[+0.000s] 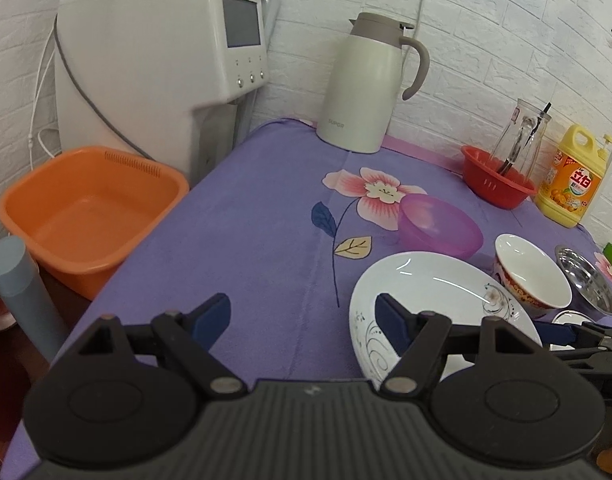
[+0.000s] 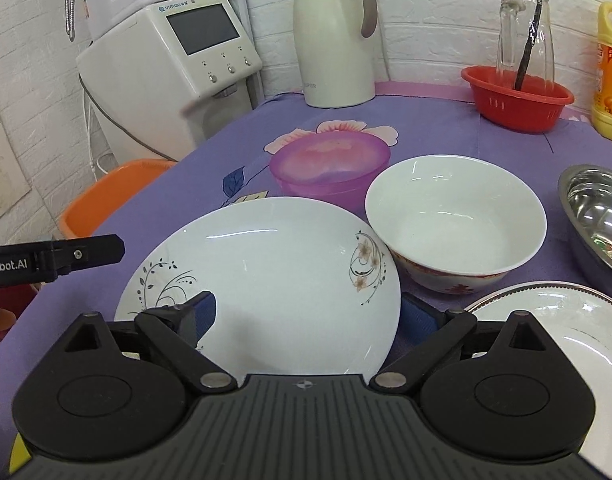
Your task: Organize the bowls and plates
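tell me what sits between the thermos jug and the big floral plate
The translucent purple bowl sits between the thermos jug and the floral plate, on the purple flowered cloth. The right wrist view shows it best.

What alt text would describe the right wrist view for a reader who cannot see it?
The open right gripper straddles a white oval plate with flower decoration on a purple floral tablecloth. Behind the plate stand a translucent purple plastic bowl and a white ceramic bowl with red pattern.

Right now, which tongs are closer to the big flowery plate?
Right. The right tongs sit open around the big flowery plate; the left tongs hang open beside its left rim, mostly over the purple cloth.
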Tool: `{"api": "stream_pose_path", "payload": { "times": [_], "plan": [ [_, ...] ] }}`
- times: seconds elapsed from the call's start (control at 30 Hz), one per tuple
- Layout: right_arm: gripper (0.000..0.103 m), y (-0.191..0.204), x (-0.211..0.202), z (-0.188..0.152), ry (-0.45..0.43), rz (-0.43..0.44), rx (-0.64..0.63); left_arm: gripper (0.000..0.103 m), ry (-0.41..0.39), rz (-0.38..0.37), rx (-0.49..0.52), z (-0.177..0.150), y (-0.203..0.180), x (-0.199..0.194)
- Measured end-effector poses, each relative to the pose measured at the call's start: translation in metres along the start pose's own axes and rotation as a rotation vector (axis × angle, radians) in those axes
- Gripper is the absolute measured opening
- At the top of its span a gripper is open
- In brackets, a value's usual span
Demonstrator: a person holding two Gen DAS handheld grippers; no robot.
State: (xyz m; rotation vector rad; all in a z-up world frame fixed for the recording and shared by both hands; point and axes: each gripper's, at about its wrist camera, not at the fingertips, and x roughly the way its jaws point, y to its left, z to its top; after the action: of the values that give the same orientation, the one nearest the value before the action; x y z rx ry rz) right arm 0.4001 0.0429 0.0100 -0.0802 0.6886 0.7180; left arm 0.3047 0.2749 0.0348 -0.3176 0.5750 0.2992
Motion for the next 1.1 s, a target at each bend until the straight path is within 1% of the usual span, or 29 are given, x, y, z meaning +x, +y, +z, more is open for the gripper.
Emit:
{"api": "stream_pose_path", "payload": {
  "times": [0.03, 0.13, 0.2, 0.3, 0.57, 0.63, 0.7, 0.87, 1.03, 1.1],
  "plan": [
    [0.103, 0.002, -0.001, 0.000, -0.002, 0.001, 0.001, 0.072, 0.001, 0.000, -0.009, 0.001, 0.000, 0.001],
    [0.103, 0.004, -0.001, -0.003, -0.001, 0.040, -0.005, 0.072, 0.017, -0.002, -0.020, 0.004, -0.006, 0.008],
    [0.103, 0.001, 0.002, -0.006, -0.001, 0.015, 0.007, 0.072, 0.032, -0.003, -0.015, 0.003, -0.011, 0.015],
    [0.103, 0.004, 0.004, -0.006, -0.013, 0.009, -0.014, 0.072, 0.064, -0.002, -0.024, 0.000, -0.017, 0.028],
    [0.103, 0.004, 0.009, -0.008, -0.024, -0.016, -0.071, 0.072, 0.144, 0.036, 0.051, -0.008, -0.024, 0.047],
    [0.103, 0.005, 0.010, -0.008, -0.025, -0.019, -0.083, 0.072, 0.138, 0.047, 0.063, -0.009, -0.026, 0.049],
    [0.103, 0.007, 0.011, -0.010, -0.030, -0.022, -0.101, 0.072, 0.139, 0.041, 0.067, -0.007, -0.027, 0.050],
    [0.103, 0.015, 0.015, -0.013, -0.023, -0.065, -0.164, 0.072, 0.136, 0.035, 0.077, -0.007, -0.028, 0.051],
    [0.103, 0.014, 0.014, -0.015, -0.037, -0.065, -0.166, 0.072, 0.131, 0.027, 0.088, -0.009, -0.031, 0.051],
    [0.103, 0.015, 0.014, -0.015, -0.040, -0.068, -0.165, 0.069, 0.127, 0.005, 0.103, -0.010, -0.034, 0.050]
  ]
}}
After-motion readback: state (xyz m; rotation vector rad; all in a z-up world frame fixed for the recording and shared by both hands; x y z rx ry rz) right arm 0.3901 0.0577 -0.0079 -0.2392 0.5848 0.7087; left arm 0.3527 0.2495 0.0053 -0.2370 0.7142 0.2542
